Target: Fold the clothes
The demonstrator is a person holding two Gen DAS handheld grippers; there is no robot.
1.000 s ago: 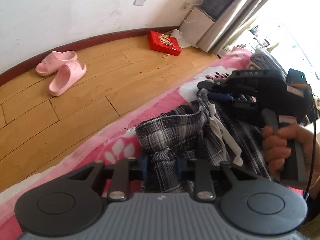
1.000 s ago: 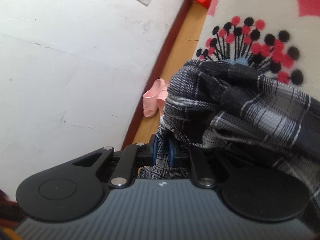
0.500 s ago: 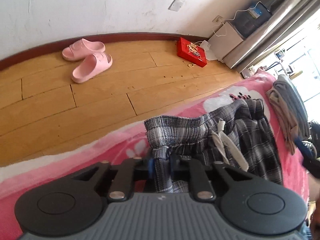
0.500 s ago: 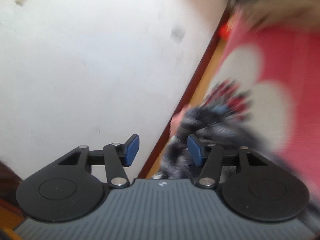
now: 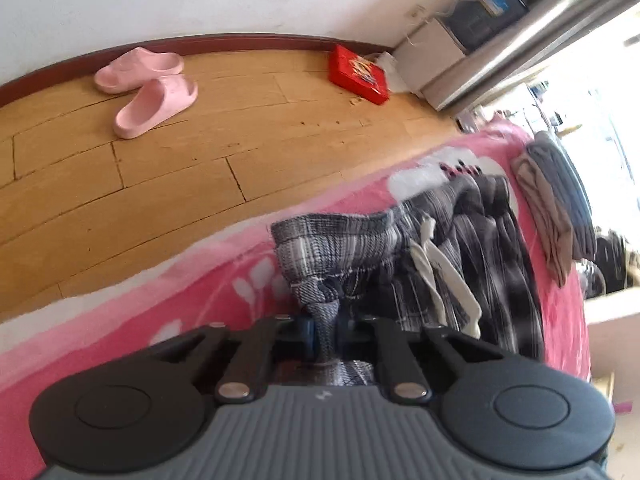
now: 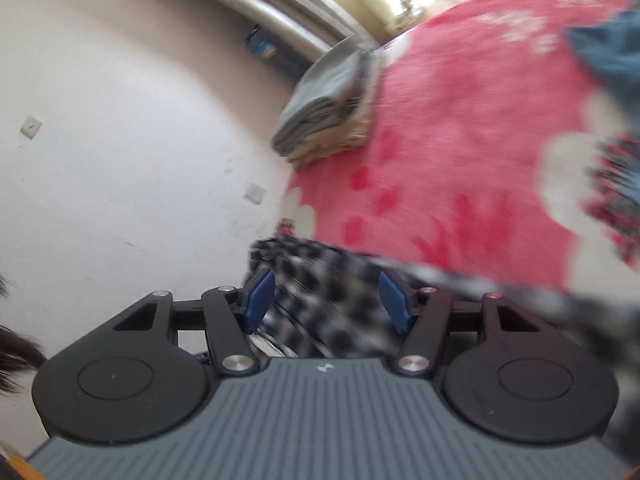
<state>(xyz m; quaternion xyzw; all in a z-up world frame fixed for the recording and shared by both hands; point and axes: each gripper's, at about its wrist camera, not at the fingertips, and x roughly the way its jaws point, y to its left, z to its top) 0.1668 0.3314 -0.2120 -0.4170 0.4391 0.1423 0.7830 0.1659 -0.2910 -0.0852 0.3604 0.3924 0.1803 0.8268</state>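
The plaid shorts [image 5: 460, 240] lie bunched on the pink floral blanket [image 5: 224, 280] near the bed's floor-side edge, waistband puckered and the pale drawstring [image 5: 436, 276] trailing across the cloth. One second ago both grippers pinched this garment; half a second ago the right one had already let go, and it is now swung away, its view blurred by motion. Judged from this, one end of the shorts has been laid down while the other end is still held, which fits a regrasp between folds. The left gripper [image 5: 326, 330] stays pressed together on a twisted tuck of the waistband, fabric filling the gap between its blue pads. The right gripper [image 6: 326, 300] is spread wide, its pads [image 6: 259, 295] gripping nothing; blurred plaid cloth [image 6: 320, 284] shows beyond them, contact not discernible. Farther out, a folded stack of grey and beige garments [image 6: 332, 108] rests on the blanket, apart from the shorts. Pink slippers [image 5: 148, 88] and a red box [image 5: 358, 74] lie on the wooden floor [image 5: 160, 168].
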